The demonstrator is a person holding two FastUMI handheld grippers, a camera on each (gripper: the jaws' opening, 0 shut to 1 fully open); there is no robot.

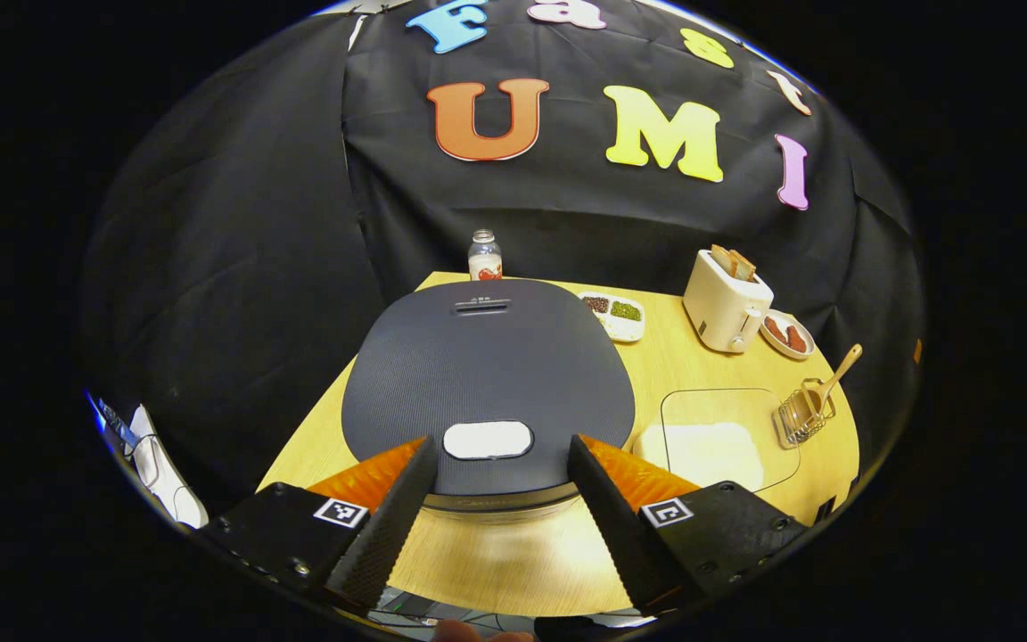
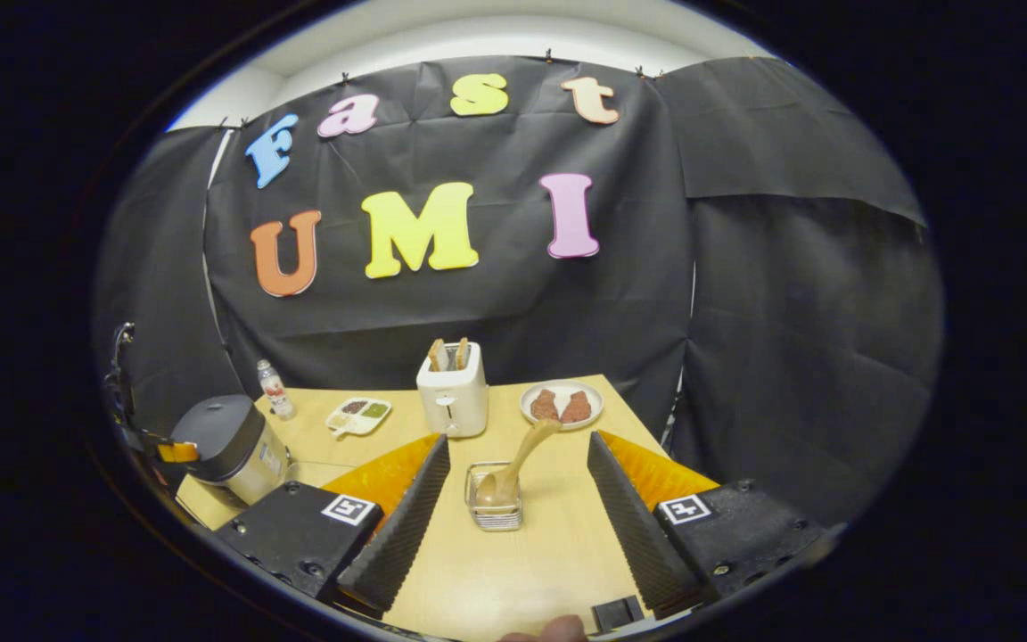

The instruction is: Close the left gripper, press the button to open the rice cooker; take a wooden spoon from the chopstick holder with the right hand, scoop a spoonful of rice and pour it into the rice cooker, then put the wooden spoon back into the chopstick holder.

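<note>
The rice cooker [image 1: 487,366] sits shut right in front of my left gripper [image 1: 500,443], dark lid up. Its white button [image 1: 488,440] lies between the open fingertips, just beyond them. A clear box of rice [image 1: 714,441] stands to the cooker's right. Past it is the wire chopstick holder [image 1: 801,417] with the wooden spoon [image 1: 837,373] leaning out. In the right gripper view the holder [image 2: 496,499] and spoon [image 2: 524,456] stand a short way ahead of my open right gripper [image 2: 518,439], centred between its fingers. The rice cooker [image 2: 228,446] is at the far left there.
On the back of the wooden table [image 1: 567,553] stand a cream toaster [image 1: 726,301] with toast, a small plate of food [image 1: 788,335], a divided white tray [image 1: 617,314] and a small bottle [image 1: 484,256]. Black cloth walls close the booth behind.
</note>
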